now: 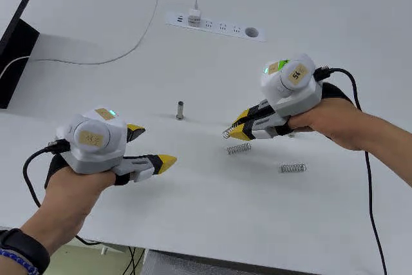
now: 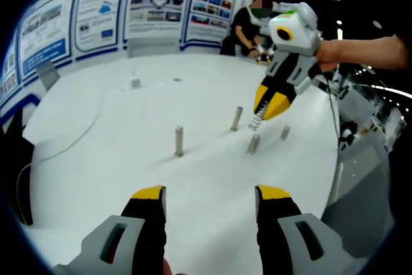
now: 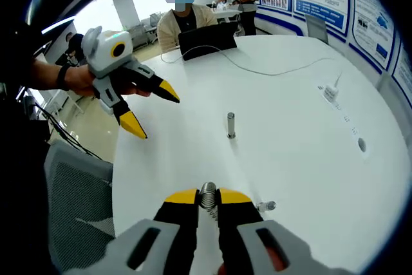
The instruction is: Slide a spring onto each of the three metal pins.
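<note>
One metal pin (image 1: 180,110) stands upright in the middle of the white table (image 1: 212,217); it also shows as pin (image 2: 179,141) and pin (image 3: 230,125). A second short pin (image 3: 267,206) sits just beside my right jaw. My right gripper (image 1: 235,132) is shut on a small spring (image 1: 226,134), held a little above the table; the spring (image 3: 207,196) pokes out between the closed yellow tips. Two loose springs (image 1: 239,149) (image 1: 293,168) lie on the table below it. My left gripper (image 1: 152,146) stands open and empty at the front left, left of the pin.
A white power strip (image 1: 215,26) with a plugged charger and cable lies at the table's back. A black object (image 1: 13,49) stands at the far left edge. People sit at a laptop (image 3: 206,37) across the table. The table's front edge is close to my hands.
</note>
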A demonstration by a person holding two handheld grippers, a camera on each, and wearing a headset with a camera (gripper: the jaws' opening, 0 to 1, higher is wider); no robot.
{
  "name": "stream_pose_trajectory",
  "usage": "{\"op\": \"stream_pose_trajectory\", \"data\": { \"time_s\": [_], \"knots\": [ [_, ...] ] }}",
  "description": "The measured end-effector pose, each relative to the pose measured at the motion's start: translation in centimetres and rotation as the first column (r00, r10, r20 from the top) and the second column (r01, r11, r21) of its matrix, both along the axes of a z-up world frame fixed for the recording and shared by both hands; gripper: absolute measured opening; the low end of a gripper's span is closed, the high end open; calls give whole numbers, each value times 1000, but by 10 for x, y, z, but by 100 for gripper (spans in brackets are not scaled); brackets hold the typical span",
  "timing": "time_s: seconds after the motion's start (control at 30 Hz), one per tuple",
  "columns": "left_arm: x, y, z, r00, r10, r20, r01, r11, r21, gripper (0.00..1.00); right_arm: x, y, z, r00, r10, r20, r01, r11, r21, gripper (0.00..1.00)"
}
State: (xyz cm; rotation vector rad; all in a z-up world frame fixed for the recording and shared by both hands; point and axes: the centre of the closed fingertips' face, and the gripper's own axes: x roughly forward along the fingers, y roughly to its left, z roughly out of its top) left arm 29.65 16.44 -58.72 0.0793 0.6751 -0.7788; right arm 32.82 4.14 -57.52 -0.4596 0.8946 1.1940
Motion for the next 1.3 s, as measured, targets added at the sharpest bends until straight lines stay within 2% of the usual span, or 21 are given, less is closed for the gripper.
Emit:
{"op": "stream_pose_trajectory", "data": {
  "time_s": [0.27,0.6,0.73,0.83,1.23,1.3],
  "knots": [
    [-2,10,-2,1000,28,-9,-28,1000,-4,59,14,13,-3,999,33,9,-33,999,-16,12],
    [-4,22,-2,999,48,-7,-48,999,5,60,30,34,3,997,74,25,-74,997,-23,12],
    [-6,23,-2,999,54,-6,-54,999,9,61,34,42,6,995,92,32,-91,996,-26,12],
    [-5,26,-4,999,50,2,-50,998,28,62,37,47,7,994,106,36,-105,994,-34,12],
    [-9,31,-5,997,73,-2,-73,997,19,65,44,59,9,987,154,44,-151,987,-61,12],
    [-11,31,-5,997,77,-5,-77,997,18,65,50,60,8,986,159,44,-156,986,-61,12]
  ]
}}
